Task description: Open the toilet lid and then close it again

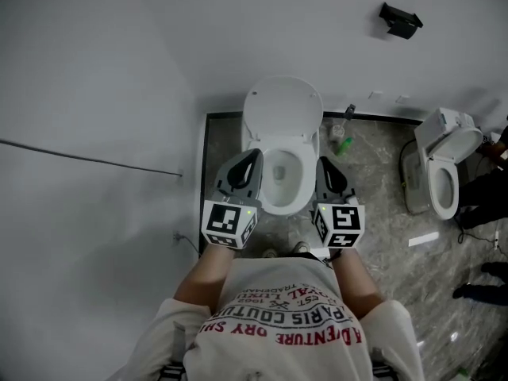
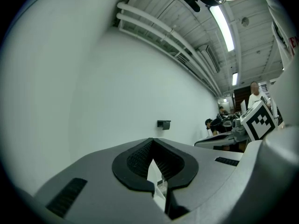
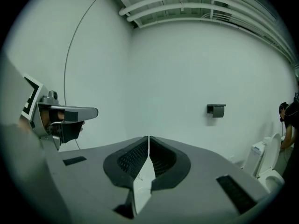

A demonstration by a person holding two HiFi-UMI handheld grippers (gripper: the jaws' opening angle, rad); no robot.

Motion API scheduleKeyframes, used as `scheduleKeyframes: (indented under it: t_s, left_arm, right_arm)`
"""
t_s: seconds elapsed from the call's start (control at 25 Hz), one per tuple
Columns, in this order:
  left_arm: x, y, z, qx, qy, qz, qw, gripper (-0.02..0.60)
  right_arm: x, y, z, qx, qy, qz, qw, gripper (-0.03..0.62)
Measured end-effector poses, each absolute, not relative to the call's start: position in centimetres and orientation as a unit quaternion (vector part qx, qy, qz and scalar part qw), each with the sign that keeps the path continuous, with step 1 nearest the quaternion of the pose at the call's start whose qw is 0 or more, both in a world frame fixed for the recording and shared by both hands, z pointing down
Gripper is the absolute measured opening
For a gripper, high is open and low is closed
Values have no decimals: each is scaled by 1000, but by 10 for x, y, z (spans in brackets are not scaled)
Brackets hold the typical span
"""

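A white toilet (image 1: pixel 279 197) stands against the wall in the head view, its lid (image 1: pixel 282 105) raised against the wall and its seat down over the bowl. My left gripper (image 1: pixel 252 155) hovers over the seat's left side and my right gripper (image 1: pixel 323 163) over its right side; neither touches the toilet. Both are shut with nothing between the pads. In the left gripper view the left gripper (image 2: pixel 152 141) faces the bare wall, jaws together. The right gripper (image 3: pixel 148 139) likewise shows closed jaws before the wall, with the left gripper (image 3: pixel 86 112) beside it.
A second toilet (image 1: pixel 444 161) stands to the right with its lid up. A green bottle (image 1: pixel 343 144) lies by the wall behind the first toilet. A black holder (image 1: pixel 399 21) is mounted on the wall, and a thin cable (image 1: pixel 87 159) runs along the left wall. People (image 2: pixel 219 118) stand farther right.
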State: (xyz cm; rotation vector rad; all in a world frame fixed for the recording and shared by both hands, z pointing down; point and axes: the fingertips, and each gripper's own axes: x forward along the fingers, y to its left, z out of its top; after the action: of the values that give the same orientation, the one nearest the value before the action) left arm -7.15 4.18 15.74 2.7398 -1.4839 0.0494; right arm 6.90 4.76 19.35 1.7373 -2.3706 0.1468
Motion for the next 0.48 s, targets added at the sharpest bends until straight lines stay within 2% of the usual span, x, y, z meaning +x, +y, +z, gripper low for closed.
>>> scheduleKeyframes:
  t_s: [0.48]
  left_arm:
    - [-71, 45, 166, 872, -488, 16, 25, 6]
  right_arm:
    - [69, 49, 195, 579, -807, 43, 108, 15]
